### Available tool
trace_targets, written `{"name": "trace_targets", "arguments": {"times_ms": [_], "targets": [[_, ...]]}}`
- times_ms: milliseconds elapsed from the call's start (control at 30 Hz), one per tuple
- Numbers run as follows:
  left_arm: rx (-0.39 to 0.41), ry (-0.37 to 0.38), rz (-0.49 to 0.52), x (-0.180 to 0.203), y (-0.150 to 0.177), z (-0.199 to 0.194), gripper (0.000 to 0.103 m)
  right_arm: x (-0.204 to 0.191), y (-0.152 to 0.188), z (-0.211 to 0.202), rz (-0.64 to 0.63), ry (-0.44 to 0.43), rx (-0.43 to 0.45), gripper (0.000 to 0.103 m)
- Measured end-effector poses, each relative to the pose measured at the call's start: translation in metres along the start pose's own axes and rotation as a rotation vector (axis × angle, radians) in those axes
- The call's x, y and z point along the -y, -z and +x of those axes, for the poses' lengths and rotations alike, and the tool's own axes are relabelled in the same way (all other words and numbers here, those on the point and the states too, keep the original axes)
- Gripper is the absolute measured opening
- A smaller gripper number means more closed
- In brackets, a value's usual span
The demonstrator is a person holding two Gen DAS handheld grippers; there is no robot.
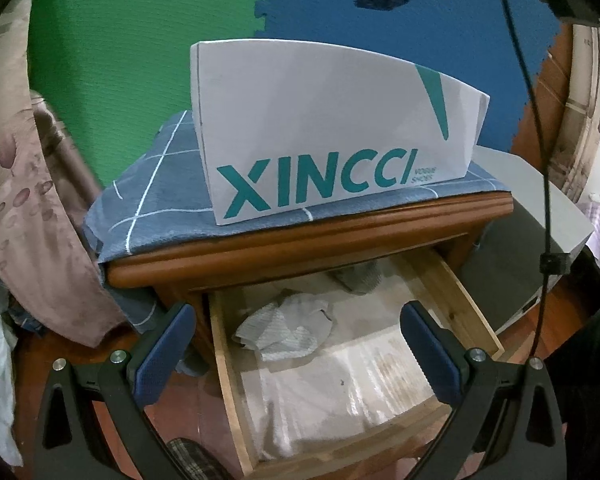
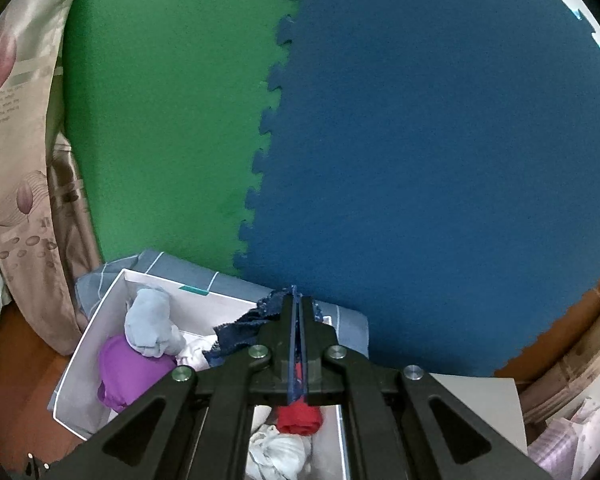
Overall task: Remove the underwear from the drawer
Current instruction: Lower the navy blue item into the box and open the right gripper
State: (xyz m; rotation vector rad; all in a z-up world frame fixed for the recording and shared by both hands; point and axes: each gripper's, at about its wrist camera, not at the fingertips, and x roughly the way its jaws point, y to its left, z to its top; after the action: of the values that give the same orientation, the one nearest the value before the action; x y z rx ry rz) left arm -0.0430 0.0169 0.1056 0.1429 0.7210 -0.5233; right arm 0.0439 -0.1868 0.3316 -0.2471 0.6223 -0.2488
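Note:
In the left wrist view the wooden drawer [image 1: 224, 364] is pulled open below the nightstand. A crumpled white underwear [image 1: 286, 330] lies in it near the left side, and a grey one [image 1: 360, 278] sits at the back. My left gripper [image 1: 296, 336] is open and empty, hovering above the drawer. In the right wrist view my right gripper [image 2: 299, 304] is shut on dark blue lace underwear [image 2: 252, 326], held over the white box [image 2: 96, 320], which holds grey [image 2: 150, 322], purple [image 2: 130, 370], red [image 2: 300, 420] and white [image 2: 278, 454] pieces.
The white XINCCI shoe box [image 1: 320, 136] stands on a blue checked cloth [image 1: 152, 204] on the nightstand top [image 1: 300, 240]. A floral curtain [image 1: 24, 184] hangs at the left. Green and blue foam mats [image 2: 420, 160] cover the wall. A black cable [image 1: 540, 160] hangs at the right.

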Motion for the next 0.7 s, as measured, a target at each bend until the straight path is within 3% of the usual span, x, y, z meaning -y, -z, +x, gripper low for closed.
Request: {"name": "trace_targets", "arguments": {"times_ms": [700], "targets": [[-0.039, 0.052, -0.011, 0.007, -0.001, 0.005, 0.101, -0.047, 0.018, 0.087, 0.025, -0.097, -0.097, 0.001]]}}
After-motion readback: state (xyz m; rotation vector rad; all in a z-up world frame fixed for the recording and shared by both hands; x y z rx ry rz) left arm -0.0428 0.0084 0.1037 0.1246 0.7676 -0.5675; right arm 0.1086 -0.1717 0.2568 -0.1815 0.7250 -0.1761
